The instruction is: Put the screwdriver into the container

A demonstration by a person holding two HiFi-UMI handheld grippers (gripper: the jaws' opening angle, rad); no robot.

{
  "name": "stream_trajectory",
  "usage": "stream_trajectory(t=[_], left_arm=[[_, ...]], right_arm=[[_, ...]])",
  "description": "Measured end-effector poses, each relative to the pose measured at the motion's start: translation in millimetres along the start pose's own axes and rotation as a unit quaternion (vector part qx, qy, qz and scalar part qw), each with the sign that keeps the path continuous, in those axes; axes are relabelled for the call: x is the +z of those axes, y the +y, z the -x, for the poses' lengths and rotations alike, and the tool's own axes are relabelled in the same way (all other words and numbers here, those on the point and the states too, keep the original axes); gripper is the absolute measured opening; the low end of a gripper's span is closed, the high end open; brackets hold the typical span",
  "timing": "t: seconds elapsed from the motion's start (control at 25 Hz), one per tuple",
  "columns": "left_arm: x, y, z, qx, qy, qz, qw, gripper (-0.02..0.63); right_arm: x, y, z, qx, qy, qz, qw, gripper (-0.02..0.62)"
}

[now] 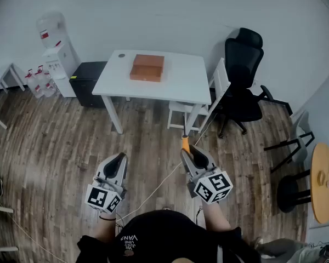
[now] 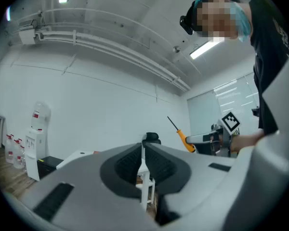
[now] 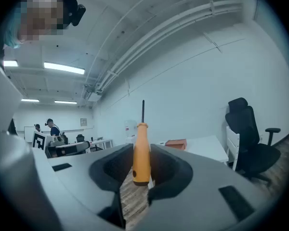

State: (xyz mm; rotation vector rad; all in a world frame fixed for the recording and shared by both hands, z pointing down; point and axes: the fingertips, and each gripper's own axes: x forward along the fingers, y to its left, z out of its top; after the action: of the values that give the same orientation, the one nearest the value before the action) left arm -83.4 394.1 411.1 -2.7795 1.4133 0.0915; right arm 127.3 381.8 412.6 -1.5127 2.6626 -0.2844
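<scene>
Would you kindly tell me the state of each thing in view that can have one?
screwdriver: clamped by its orange handle, shaft sticking out past the jaw tips.
right hand-held gripper: shut on the screwdriver.
left hand-held gripper: shut, empty.
container: resting on the white table, screwdriver not yet in it.
office chair: upright beside the table.

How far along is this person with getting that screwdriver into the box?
Done: the screwdriver is picked up, gripped by its orange handle in the right gripper. In hand: carrying it, with some way to go to the white table. Left: reach the brown container on that table and put the screwdriver in. The left gripper is shut and empty.
</scene>
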Motion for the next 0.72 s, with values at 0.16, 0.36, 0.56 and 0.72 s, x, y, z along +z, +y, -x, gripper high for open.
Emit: stream_trajectory(t=[0.16,0.36,0.56,0.72], left_arm=[[-2,-9,-6,-0.011,-0.002,-0.013,0.9999,0.031],[-2,-17,-16,0.003,0.0,-0.007,1.0,0.031],[-4,-24,-25,0.018,-0.002,-0.001,0.9998,0.031],[-8,-29,-28,0.035,-0.006,0.003,0.9994,0.031]], right_arm=[[0,-5,4,0.007,-0.004,0.001,1.0,0.118],[2,-19,7,0.013,-0.003,-0.015,1.0,0.118],[2,-32,7,0.028,0.003,-0.021,0.999,0.118],[2,-34,7,0.063,-0.006,-0.051,0.997,0.118]])
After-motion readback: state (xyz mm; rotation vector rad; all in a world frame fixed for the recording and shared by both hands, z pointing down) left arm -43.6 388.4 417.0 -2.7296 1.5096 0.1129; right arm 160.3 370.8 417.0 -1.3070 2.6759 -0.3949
